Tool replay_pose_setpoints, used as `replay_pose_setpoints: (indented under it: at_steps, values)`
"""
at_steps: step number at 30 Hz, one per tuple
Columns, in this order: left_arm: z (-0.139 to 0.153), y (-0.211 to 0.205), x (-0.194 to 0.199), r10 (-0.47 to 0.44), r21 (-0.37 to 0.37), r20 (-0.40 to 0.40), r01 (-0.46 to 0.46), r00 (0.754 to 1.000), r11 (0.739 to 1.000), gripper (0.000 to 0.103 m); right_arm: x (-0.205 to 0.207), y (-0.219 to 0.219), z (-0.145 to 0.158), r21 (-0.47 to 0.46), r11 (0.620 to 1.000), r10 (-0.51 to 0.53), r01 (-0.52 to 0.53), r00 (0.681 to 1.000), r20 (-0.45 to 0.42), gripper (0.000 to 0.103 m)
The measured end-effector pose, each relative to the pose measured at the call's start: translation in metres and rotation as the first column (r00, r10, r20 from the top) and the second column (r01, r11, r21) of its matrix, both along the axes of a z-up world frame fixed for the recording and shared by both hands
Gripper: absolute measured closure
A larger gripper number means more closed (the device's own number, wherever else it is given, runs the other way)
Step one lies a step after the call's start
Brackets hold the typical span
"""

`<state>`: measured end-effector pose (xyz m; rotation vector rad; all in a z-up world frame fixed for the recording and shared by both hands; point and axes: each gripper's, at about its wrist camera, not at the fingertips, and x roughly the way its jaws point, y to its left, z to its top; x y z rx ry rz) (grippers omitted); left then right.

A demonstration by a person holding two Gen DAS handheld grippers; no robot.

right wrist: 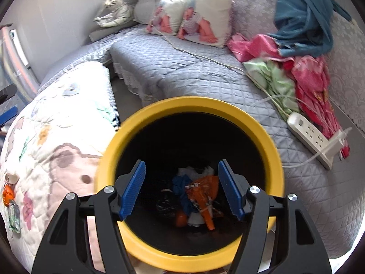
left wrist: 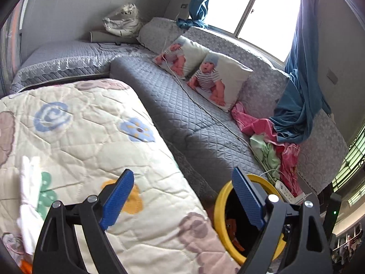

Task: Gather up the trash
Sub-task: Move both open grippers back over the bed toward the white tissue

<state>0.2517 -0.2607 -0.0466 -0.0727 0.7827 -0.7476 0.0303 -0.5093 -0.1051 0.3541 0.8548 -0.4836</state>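
Note:
A trash bin with a yellow rim (right wrist: 189,105) stands on the floor between a floral quilt (right wrist: 57,137) and a grey sofa. Inside it lie an orange wrapper (right wrist: 200,191), a blue scrap (right wrist: 182,187) and white paper (right wrist: 194,171). My right gripper (right wrist: 181,166) hangs open over the bin's mouth, nothing between its fingers. My left gripper (left wrist: 182,175) is open and empty above the quilt's edge, with the bin (left wrist: 219,205) under its right finger. An orange scrap (right wrist: 8,194) and a greenish wrapper (right wrist: 14,214) lie on the quilt at far left. A blurred white paper (left wrist: 29,182) lies on the quilt.
The grey quilted sofa (left wrist: 182,105) wraps around the corner, with two printed pillows (left wrist: 205,75) against its back. Pink and green cloth (right wrist: 308,75), a white power strip (right wrist: 312,137) and a long cable (left wrist: 205,109) lie on the seat. Blue curtains (left wrist: 296,105) hang by the window.

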Motion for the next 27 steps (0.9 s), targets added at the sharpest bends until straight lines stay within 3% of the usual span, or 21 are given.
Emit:
replay_pose_setpoints:
  at_steps: [6, 10, 17, 27]
  values:
    - [0.015, 0.103, 0.016, 0.133, 0.048, 0.073, -0.136, 0.988, 0.989, 0.018, 0.03, 0.045, 0.013, 0.014, 0.99, 0.137, -0.138, 0.989, 0.057, 0.04]
    - [0.014, 0.156, 0.03, 0.226, 0.086, 0.091, -0.233, 0.97, 0.969, 0.018, 0.045, 0.091, 0.023, 0.0, 0.962, 0.272, -0.274, 0.955, 0.118, 0.039]
    - [-0.006, 0.211, 0.044, 0.289, 0.137, 0.078, -0.297, 0.954, 0.945, 0.018, 0.057, 0.184, 0.03, 0.008, 0.86, 0.5, -0.51, 0.847, 0.181, 0.035]
    - [-0.039, 0.215, 0.056, 0.28, 0.167, 0.032, -0.282, 0.959, 0.945, 0.018, 0.054, 0.317, 0.013, 0.072, 0.696, 0.698, -0.714, 0.697, 0.161, 0.022]
